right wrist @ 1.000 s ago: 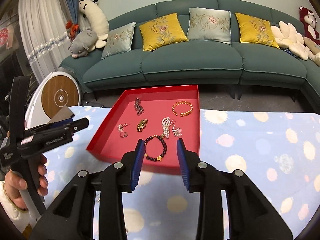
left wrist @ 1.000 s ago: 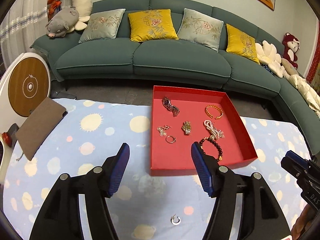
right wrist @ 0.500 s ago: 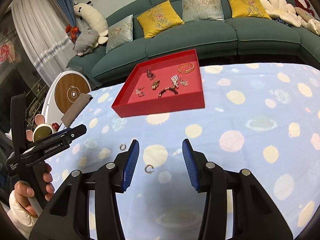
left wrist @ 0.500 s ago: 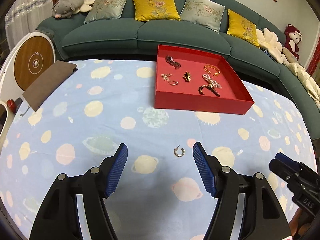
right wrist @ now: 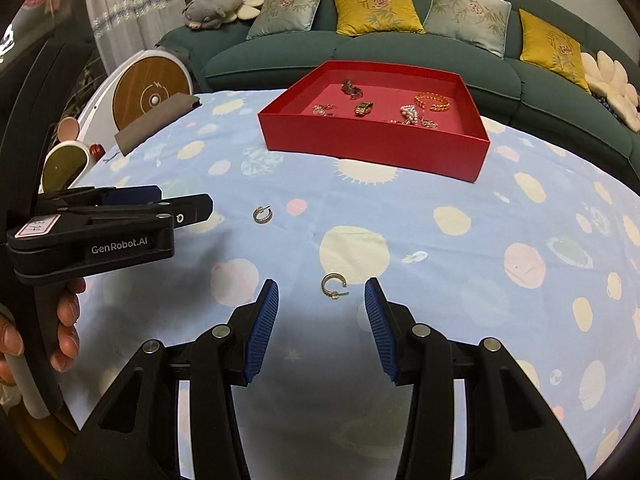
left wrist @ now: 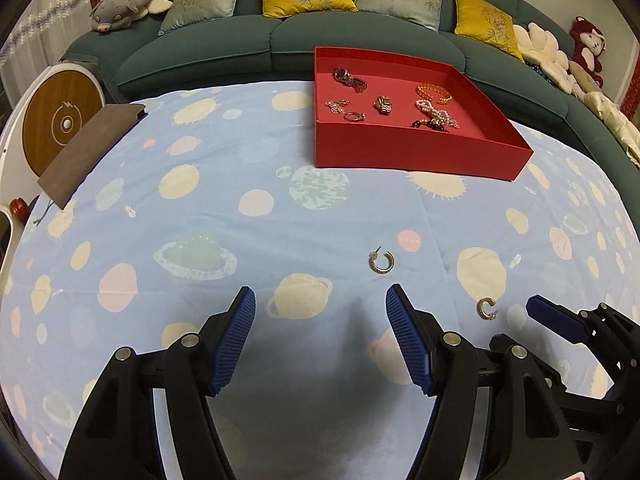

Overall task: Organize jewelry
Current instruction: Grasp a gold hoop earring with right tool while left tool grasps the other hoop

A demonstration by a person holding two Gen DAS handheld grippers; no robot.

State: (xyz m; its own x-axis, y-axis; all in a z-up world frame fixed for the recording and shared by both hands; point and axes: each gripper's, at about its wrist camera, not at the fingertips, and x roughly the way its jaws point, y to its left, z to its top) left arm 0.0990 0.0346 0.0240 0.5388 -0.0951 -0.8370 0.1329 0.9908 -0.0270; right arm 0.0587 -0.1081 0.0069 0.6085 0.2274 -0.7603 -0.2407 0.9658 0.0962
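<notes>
Two small gold hoop earrings lie on the blue spotted cloth. My left gripper [left wrist: 320, 296] hangs open and empty low over the cloth; one earring [left wrist: 382, 262] lies just beyond its right fingertip. My right gripper [right wrist: 321, 288] is open, and the other earring [right wrist: 334, 285] lies on the cloth between its fingertips, untouched by the pads. The left wrist view shows that same earring [left wrist: 487, 309] beside the right gripper [left wrist: 560, 322]. Farther back, the red tray [left wrist: 420, 160] holds a watch, bracelets, pearls and rings.
A brown pouch [left wrist: 92, 148] lies at the table's left edge, next to a round wooden-faced device [left wrist: 60, 124]. A green sofa [left wrist: 280, 36] with cushions runs behind the table. A hand [right wrist: 64, 320] holds the left gripper [right wrist: 184, 202] at the left.
Both grippers drew back from the red tray and sank toward the cloth. The right jaws widened, and an earring now lies between its fingertips. The other earring came close to the left gripper.
</notes>
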